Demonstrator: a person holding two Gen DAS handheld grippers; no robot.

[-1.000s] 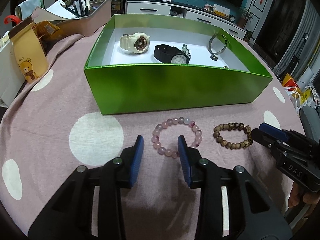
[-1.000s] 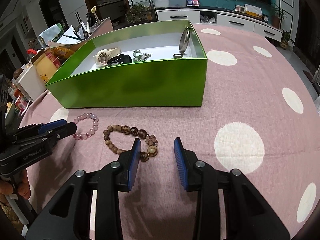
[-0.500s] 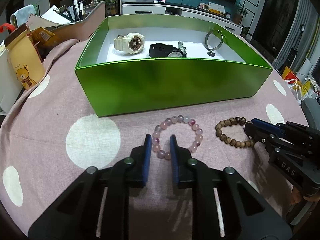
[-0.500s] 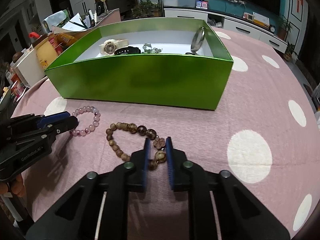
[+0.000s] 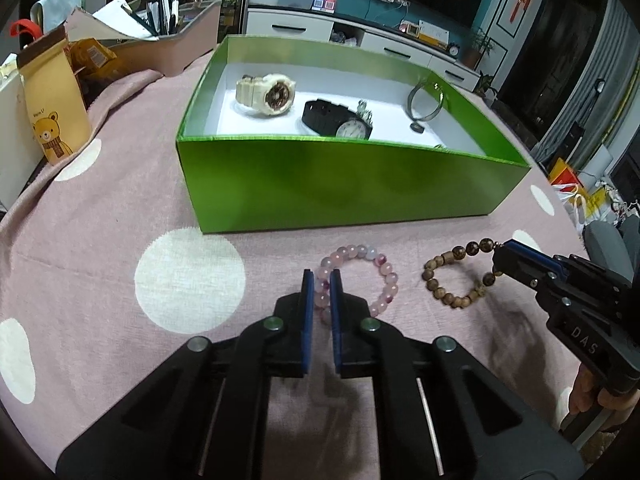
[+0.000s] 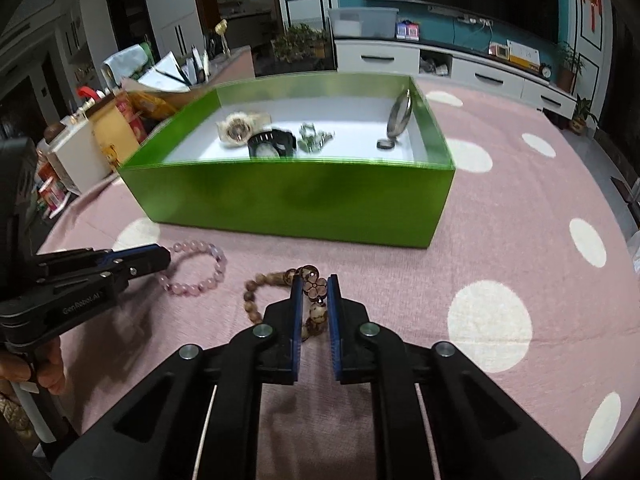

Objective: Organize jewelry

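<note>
- Right gripper, seen from the left wrist view: white letters "DAS" on its black body; a fingertip of the holding hand shows beneath it.
- Left gripper, seen from the right wrist view: side lettering reading roughly "GenRobot.AI"; the person's other hand wraps its handle.
- Paper bag at the table's left edge: cartoon bear wearing a scarf; the small print above it is too fine to read.
- Left gripper: angled down toward the tablecloth, blue pads clamped on the near-left beads of the pink bead bracelet, which lies on the cloth just in front of the green box.
- Right gripper: likewise angled down, pads closed on the large carved beads of the brown bead bracelet, just right of the pink one.
- Inside the box: cream watch, black watch, metal bangle standing on edge, and a small dark ring.
</note>
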